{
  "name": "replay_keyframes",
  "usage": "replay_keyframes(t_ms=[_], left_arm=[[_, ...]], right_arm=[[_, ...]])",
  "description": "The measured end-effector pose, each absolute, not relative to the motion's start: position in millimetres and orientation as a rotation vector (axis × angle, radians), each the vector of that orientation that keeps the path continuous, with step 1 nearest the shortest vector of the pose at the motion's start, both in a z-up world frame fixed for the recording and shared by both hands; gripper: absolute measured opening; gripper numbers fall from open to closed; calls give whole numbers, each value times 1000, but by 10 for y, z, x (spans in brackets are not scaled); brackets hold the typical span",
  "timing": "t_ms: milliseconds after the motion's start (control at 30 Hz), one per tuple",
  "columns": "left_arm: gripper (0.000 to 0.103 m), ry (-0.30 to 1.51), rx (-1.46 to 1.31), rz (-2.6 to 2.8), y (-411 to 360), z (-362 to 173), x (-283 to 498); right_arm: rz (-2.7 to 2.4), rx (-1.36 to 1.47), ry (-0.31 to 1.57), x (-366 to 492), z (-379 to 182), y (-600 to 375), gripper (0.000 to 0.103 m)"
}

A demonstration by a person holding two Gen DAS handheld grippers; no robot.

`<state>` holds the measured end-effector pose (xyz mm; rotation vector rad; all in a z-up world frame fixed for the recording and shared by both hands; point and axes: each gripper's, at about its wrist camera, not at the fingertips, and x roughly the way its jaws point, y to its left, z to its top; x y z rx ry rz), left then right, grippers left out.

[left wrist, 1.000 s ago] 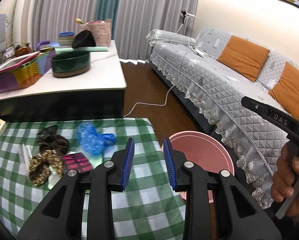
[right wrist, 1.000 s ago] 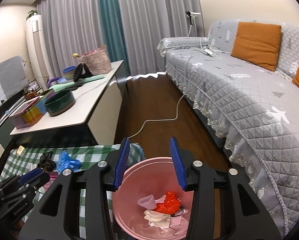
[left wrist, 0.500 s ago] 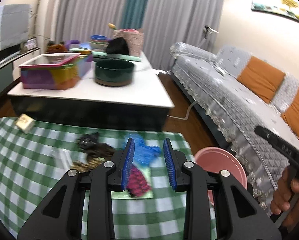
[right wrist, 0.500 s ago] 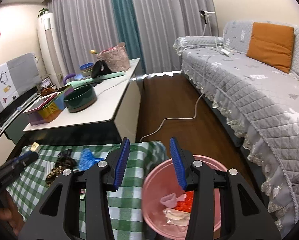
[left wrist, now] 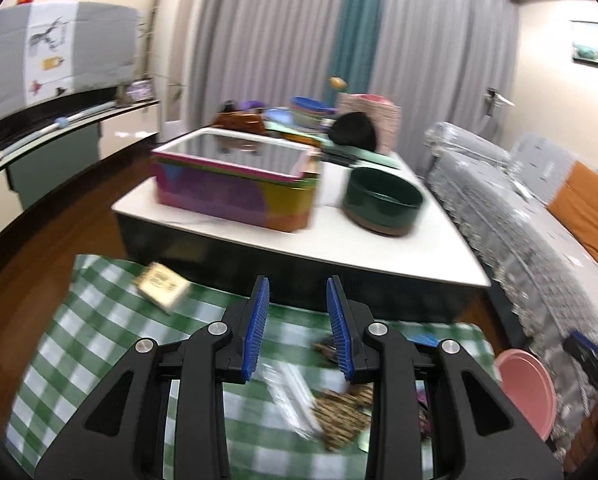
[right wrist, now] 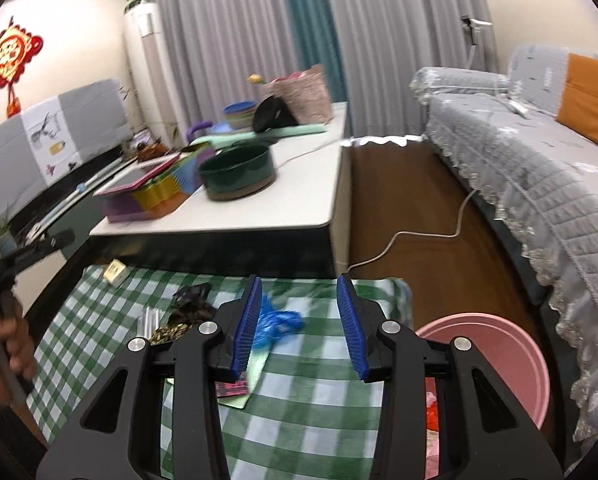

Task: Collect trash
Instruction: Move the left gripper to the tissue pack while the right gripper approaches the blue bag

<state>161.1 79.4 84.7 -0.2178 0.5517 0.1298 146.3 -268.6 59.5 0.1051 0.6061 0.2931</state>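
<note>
Both grippers hang over the green check cloth [right wrist: 311, 408], nothing between the pads of either. Left gripper [left wrist: 297, 326]: jaws part-open with a narrow gap, empty, over the cloth's middle; view is motion-blurred. Right gripper [right wrist: 299, 326]: jaws apart, wider than left, empty; they have just been closing a little. The left gripper's hand [right wrist: 7, 344] shows at the left edge of the right view. Trash on the cloth: blue wad [right wrist: 277, 324] near the far edge, seen just beside the right gripper's left pad, not touching as far as I can tell; clear wrapper [left wrist: 289, 400] mid-cloth, right next to the leopard scrunchie [left wrist: 345, 410]; dark scrunchie [right wrist: 193, 304] behind that, toward the far edge; pink card [right wrist: 233, 389] on a pale green sheet toward the near right part; small cream box [left wrist: 163, 286] at the far left corner. Pink bin [right wrist: 511, 364] stands on the floor just off the cloth's right edge, with red and white scraps inside, mostly hidden by the right gripper's body. Behind the cloth sits a white table [left wrist: 379, 246] carrying a coloured box [left wrist: 235, 184] and a green bowl [left wrist: 383, 200] well apart from each other. Grey sofa [right wrist: 539, 184] runs along the right.
</note>
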Motion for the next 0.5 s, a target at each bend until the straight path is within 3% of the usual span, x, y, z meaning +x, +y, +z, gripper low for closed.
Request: replay_keyframes(t_ms=[500], left_arm=[[30, 640, -270, 310, 1840, -167, 1903]], right_arm=[[299, 38, 696, 1969, 25, -2274, 41]])
